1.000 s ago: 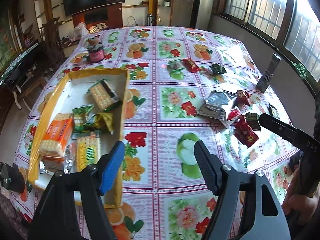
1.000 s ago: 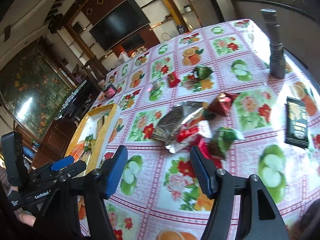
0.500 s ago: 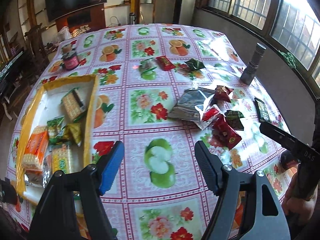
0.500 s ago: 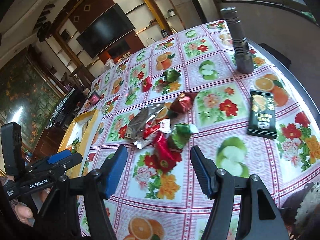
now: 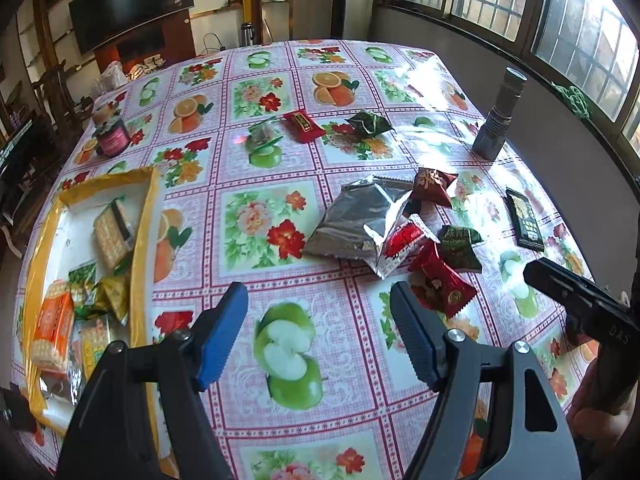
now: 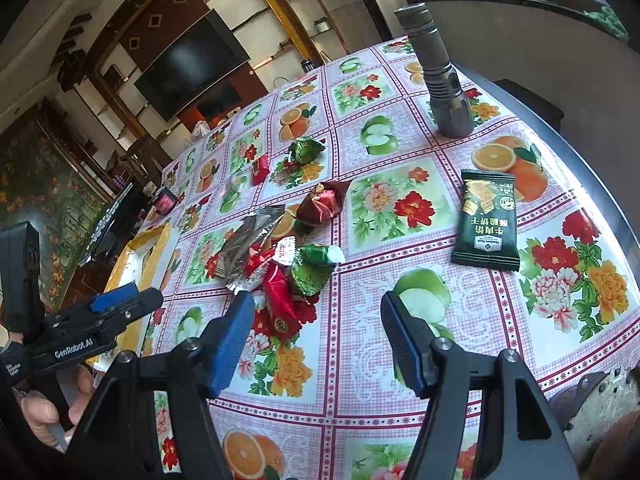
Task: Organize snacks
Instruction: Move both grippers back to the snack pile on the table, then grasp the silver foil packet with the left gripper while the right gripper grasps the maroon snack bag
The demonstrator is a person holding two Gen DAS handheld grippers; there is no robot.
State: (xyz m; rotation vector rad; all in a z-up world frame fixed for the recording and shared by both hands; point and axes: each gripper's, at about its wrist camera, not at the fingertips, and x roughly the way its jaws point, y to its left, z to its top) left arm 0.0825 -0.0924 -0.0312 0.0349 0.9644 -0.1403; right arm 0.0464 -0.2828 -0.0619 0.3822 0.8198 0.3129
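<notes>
A yellow-rimmed box (image 5: 142, 240) at the table's left holds several wrapped snacks. Loose snacks lie in a heap at mid-table: a silver foil bag (image 5: 356, 216), a red packet (image 5: 444, 284) (image 6: 280, 300), a green packet (image 5: 460, 248) (image 6: 312, 268) and a dark red pouch (image 5: 432, 186) (image 6: 322, 206). A dark green biscuit packet (image 6: 486, 220) (image 5: 526, 222) lies alone at the right. My left gripper (image 5: 318, 332) is open and empty over the cloth, just short of the heap. My right gripper (image 6: 318, 338) is open and empty, the red packet beside its left finger.
A grey flashlight (image 6: 438, 76) (image 5: 498, 120) stands upright near the table's right edge. Farther back lie a red candy (image 5: 304, 124), a green pouch (image 5: 368, 122) and a clear wrapper (image 5: 262, 140); a pink jar (image 5: 112, 138) stands at the far left. Hands hold both gripper handles.
Both grippers have moved to the right across the table. The box has slid left in the left wrist view, and the snack heap now lies nearer both grippers. Jaws are unchanged.
</notes>
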